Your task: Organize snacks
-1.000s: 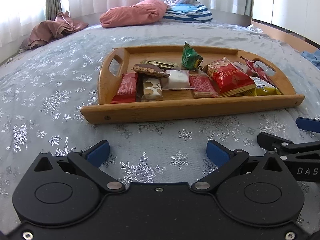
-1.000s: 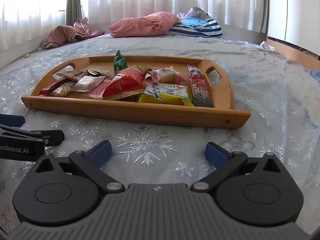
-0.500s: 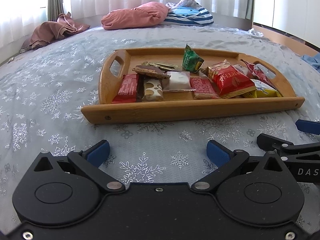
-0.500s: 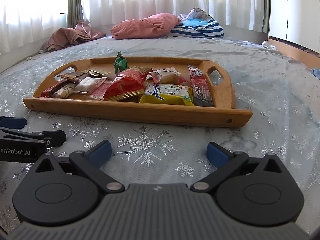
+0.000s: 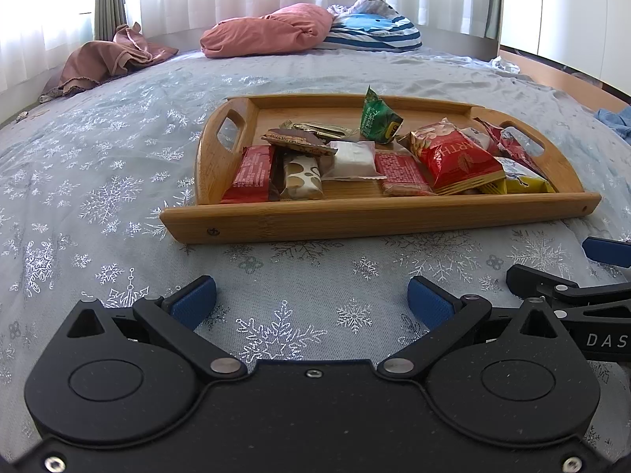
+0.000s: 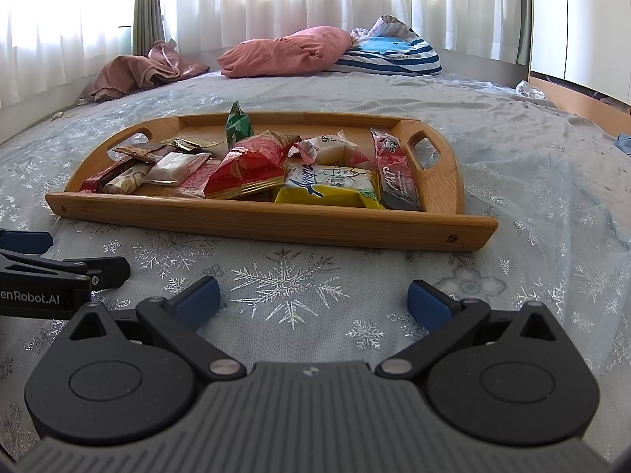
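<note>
Currently both grippers sit side by side low over the bedspread [image 5: 118, 165], just short of the tray's near wall. Left gripper [image 5: 311, 299]: jaws spread wide, blue pads [image 5: 195, 299] far apart, nothing between them but snowflake fabric. Right gripper [image 6: 313, 299]: same, fully released, holding nothing. Can't tell whether either one touches the cloth.

Each shows up at the edge of the other's view, close alongside.

Wooden tray [image 5: 374, 218] rests on the bed ahead of both, long side toward the grippers, cut-out handles at either end. All snacks are inside it, loosely piled:
- red bar [image 5: 250, 173] at the left end, spotted cream bar [image 5: 301, 177] just beside it
- brown bar [image 5: 299, 142] lying across their far ends
- white packet [image 5: 353, 159] mid-tray, flat red packet [image 5: 402, 171] next to it
- green pouch [image 5: 376, 120] standing near the back wall
- big red bag [image 5: 453, 157] overlapping the yellow packet [image 6: 331, 189]
- dark red bar [image 6: 394, 173] along the right handle end

Far end of the bed: pink pillow [image 5: 268, 35], striped blue cushion [image 5: 374, 31].
</note>
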`<state>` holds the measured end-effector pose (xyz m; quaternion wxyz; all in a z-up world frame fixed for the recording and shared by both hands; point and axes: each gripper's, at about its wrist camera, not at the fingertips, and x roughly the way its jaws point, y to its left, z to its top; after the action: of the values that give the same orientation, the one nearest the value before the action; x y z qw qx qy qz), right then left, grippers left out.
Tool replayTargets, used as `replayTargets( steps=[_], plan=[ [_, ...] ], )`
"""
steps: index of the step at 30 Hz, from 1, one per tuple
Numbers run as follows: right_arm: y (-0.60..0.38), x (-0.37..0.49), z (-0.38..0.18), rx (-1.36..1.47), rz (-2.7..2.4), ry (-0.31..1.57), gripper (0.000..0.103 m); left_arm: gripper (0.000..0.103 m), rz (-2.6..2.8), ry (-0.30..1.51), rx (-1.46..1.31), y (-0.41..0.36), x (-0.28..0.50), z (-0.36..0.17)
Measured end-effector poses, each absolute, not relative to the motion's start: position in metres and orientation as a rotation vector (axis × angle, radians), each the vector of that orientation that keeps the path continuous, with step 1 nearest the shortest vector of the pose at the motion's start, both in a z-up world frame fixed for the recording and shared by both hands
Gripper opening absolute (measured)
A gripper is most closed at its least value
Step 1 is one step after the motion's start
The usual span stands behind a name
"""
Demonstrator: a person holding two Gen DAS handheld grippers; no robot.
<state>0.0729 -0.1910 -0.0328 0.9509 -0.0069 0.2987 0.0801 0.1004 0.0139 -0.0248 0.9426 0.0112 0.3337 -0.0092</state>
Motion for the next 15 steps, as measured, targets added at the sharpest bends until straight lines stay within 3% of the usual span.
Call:
replayTargets(
  steps=[15],
  plan=[
    [-0.191, 0.0728, -0.0329, -0.015, 0.163, 0.607, 0.103, 0.103, -0.022, 0.699, 0.025, 0.0146, 0.1028, -0.0219]
  ],
)
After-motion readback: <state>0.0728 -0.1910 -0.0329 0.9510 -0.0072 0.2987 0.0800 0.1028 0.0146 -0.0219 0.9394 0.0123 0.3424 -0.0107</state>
